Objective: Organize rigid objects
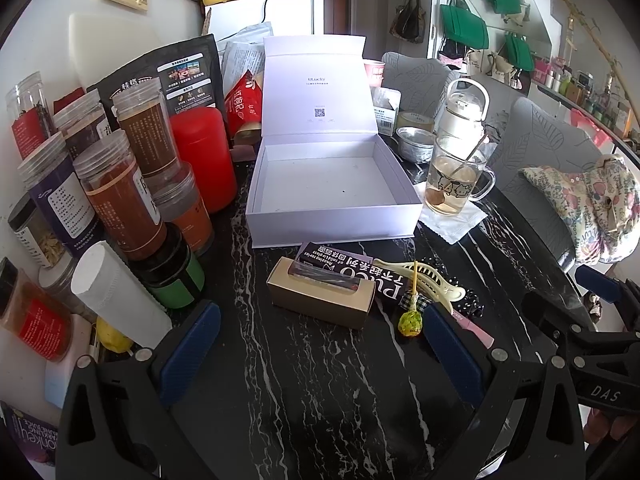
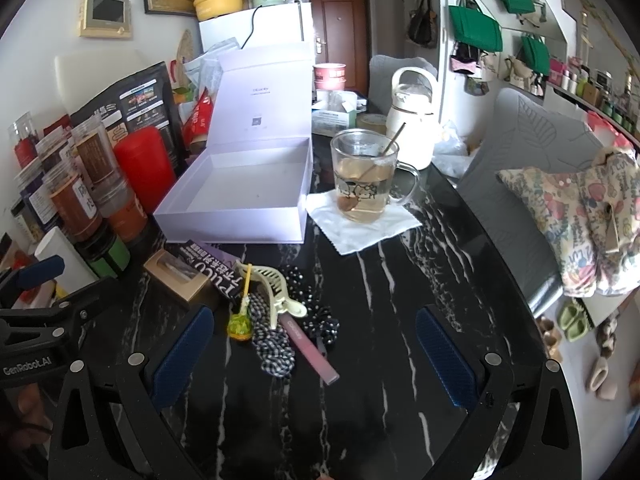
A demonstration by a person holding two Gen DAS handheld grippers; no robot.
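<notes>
Both claws hover spread wide over the black marble table [image 1: 320, 400], and neither has hold of anything. Between and just ahead of the left gripper [image 1: 320, 356] lies a gold carton [image 1: 322, 298] with a clear window on top. A dark box printed with PUCO [image 1: 352, 270] sits behind that carton and touches it, running off toward the gripper's right finger [image 1: 452, 354]. A green-wrapped lollipop [image 1: 407, 322] lies just beside that finger, its yellow stick crossing a cream hair claw clip [image 1: 424, 278].

From the right gripper [image 2: 316, 358], the same small pile sits ahead and to the left, close to its left finger [image 2: 180, 356]. There the lollipop [image 2: 240, 326] rests against a gingham scrunchie [image 2: 272, 344], the hair clip [image 2: 276, 288] lies over it, and a pink tube [image 2: 310, 346] slants out toward the gap between the fingers. A black dotted scrunchie [image 2: 320, 320] lies just beyond the tube.

Farther ahead of both grippers stands a white gift box [image 1: 332, 184], its lid upright and its tray holding nothing. To its right a glass mug [image 2: 366, 176] with a spoon stands on a white napkin [image 2: 360, 224]. Left of the box crowd a red canister [image 1: 202, 160] and many spice jars [image 1: 116, 200].
</notes>
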